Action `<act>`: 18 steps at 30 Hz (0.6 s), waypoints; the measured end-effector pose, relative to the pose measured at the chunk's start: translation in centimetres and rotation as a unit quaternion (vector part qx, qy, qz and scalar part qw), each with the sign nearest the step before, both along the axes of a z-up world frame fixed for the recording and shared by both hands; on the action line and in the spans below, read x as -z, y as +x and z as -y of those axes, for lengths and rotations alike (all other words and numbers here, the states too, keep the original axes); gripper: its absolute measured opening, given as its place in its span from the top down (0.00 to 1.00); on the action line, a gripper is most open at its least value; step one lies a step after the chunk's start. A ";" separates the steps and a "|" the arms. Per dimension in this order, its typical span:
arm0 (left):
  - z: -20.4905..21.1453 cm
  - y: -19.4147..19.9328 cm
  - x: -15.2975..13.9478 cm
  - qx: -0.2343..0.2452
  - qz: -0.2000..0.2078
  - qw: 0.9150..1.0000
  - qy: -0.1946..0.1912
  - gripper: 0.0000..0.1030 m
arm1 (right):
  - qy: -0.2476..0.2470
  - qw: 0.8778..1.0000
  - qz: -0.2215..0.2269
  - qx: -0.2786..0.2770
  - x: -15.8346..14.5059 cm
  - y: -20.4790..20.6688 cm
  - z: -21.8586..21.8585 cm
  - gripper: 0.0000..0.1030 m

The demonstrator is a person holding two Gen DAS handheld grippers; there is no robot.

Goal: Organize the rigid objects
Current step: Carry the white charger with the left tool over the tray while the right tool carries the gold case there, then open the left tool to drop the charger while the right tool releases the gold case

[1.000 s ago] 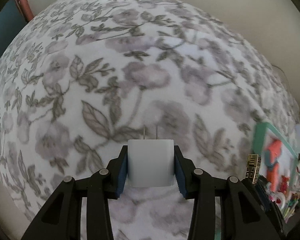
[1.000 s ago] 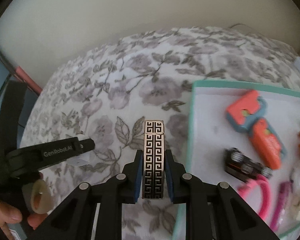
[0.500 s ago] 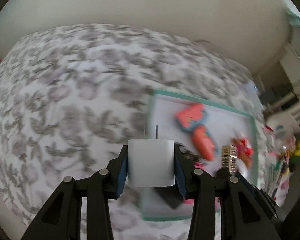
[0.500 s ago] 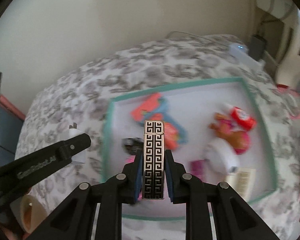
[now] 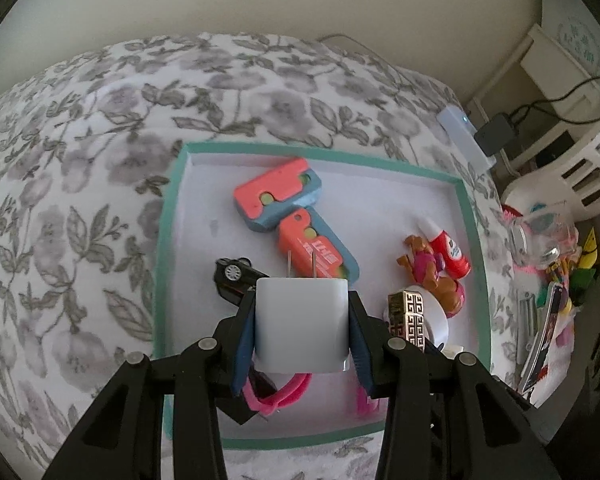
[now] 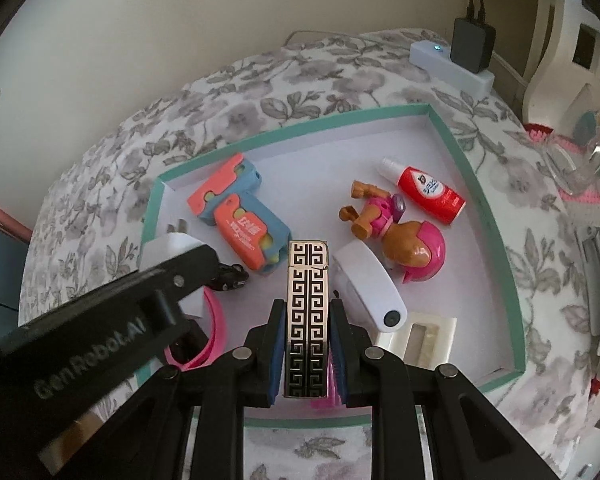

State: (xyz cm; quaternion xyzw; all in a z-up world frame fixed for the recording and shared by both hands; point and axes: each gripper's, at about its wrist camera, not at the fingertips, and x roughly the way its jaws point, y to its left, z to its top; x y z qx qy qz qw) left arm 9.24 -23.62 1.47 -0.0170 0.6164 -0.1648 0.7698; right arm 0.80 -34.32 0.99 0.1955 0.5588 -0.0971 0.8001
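Observation:
My left gripper (image 5: 301, 322) is shut on a white plug adapter (image 5: 301, 326), prongs pointing away, held above the near left part of a teal-rimmed white tray (image 5: 168, 208). My right gripper (image 6: 307, 338) is shut on a gold lighter with a black key pattern (image 6: 306, 304), held upright over the tray's (image 6: 292, 118) near middle. The lighter (image 5: 409, 312) also shows at the right of the left wrist view. The left gripper's arm (image 6: 100, 320) crosses the right wrist view, with the adapter (image 6: 168, 248) at its tip.
In the tray lie an orange and blue toy gun (image 6: 240, 216), a black toy car (image 5: 236, 278), a pink band (image 6: 212, 332), a toy dog figure (image 6: 396, 232), a red bottle (image 6: 424, 190) and a white device (image 6: 368, 284). A power strip (image 6: 452, 64) and clutter sit at the right.
Both grippers have swung from the bare flowered cloth to above the tray, each still holding its object. The tray now fills the middle of both views.

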 end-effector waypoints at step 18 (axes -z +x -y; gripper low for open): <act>-5.4 -1.6 -1.1 -0.065 0.026 0.995 0.072 0.40 | 0.005 1.000 -0.008 0.005 0.9 -0.6 -0.9 0.76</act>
